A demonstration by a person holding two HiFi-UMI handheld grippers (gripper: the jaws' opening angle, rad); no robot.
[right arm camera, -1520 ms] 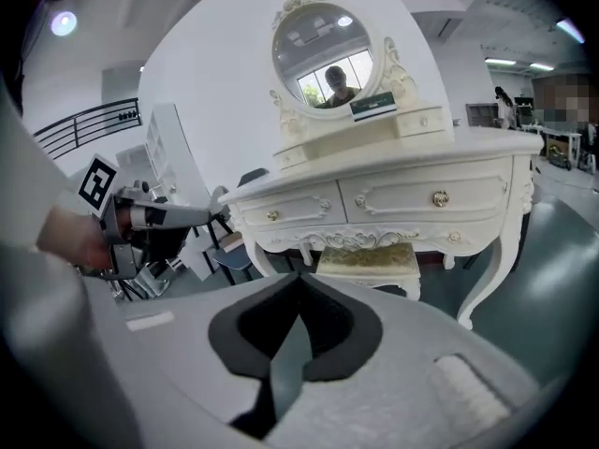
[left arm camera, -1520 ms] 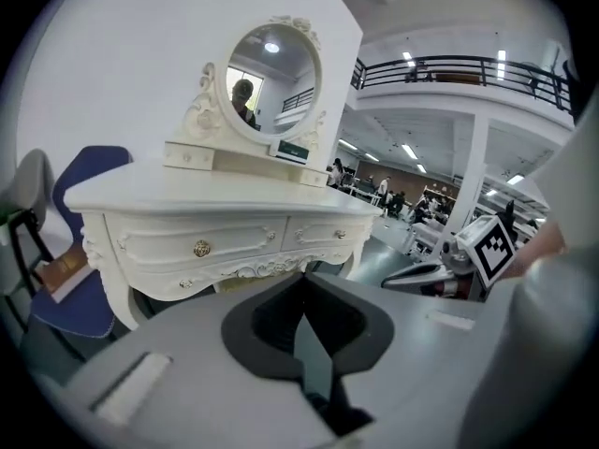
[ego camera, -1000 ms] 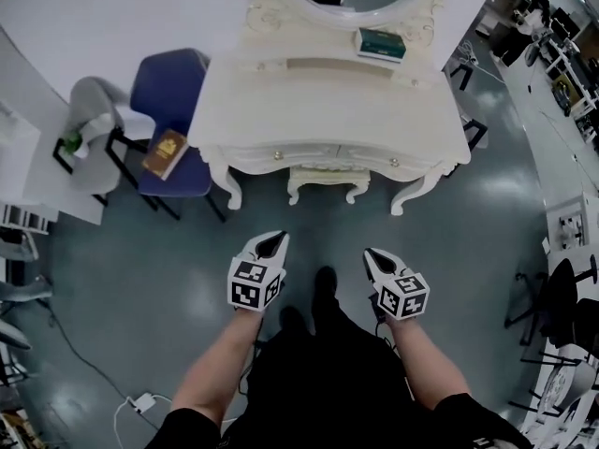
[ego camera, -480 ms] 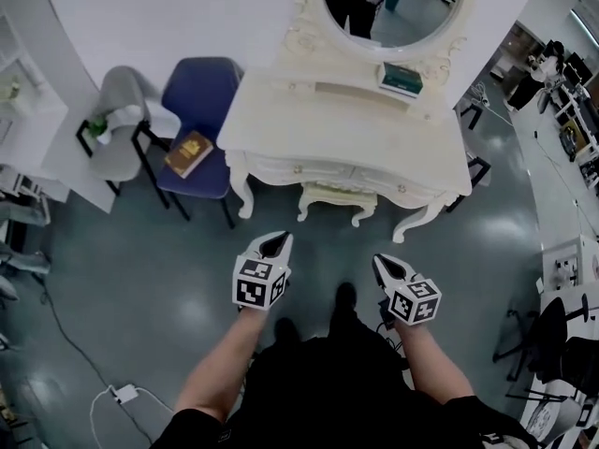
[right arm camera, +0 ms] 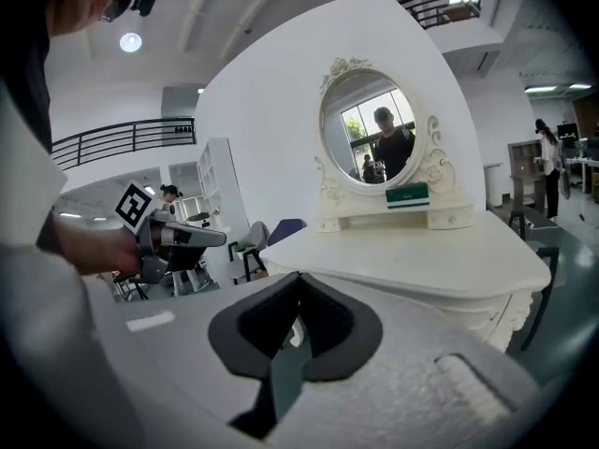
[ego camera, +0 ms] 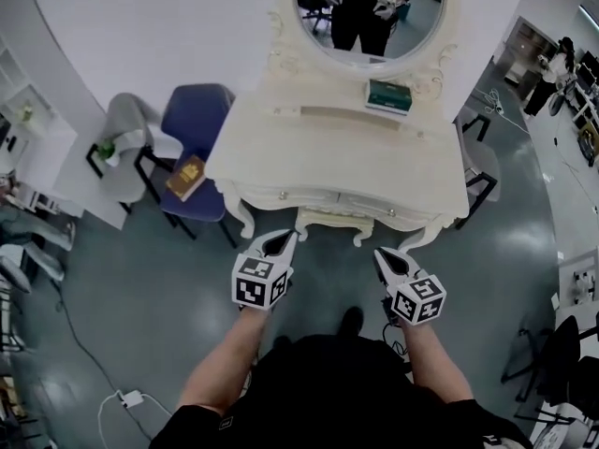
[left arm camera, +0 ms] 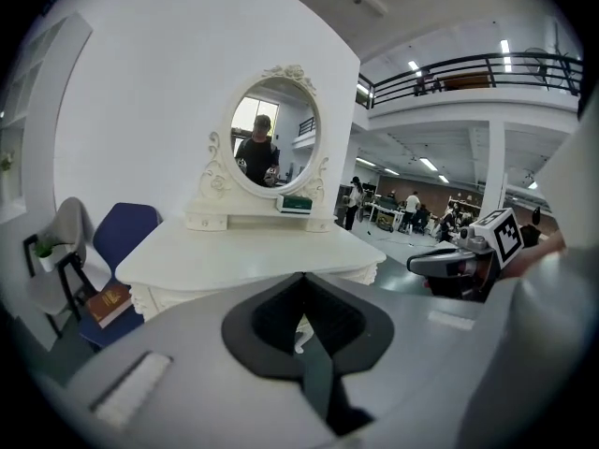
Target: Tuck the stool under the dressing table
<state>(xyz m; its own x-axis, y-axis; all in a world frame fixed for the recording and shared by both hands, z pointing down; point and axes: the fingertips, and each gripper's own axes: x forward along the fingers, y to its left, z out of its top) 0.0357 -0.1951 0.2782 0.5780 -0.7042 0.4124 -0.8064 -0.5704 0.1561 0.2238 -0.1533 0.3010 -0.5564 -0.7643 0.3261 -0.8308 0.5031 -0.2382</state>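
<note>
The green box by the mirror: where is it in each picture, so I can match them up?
Head view: the green box is top middle, slightly right, on the back shelf of the dressing table.
Left gripper view: box near the picture's centre.
Right gripper view: box right of centre.
Shared landmark: the oval mirror just above it.

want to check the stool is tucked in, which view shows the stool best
The head view. It looks down on the stool, whose front rail and curved legs poke out from under the dressing table. Both gripper views show the tabletop, but the space beneath is mostly hidden; the stool cannot be made out.
</note>
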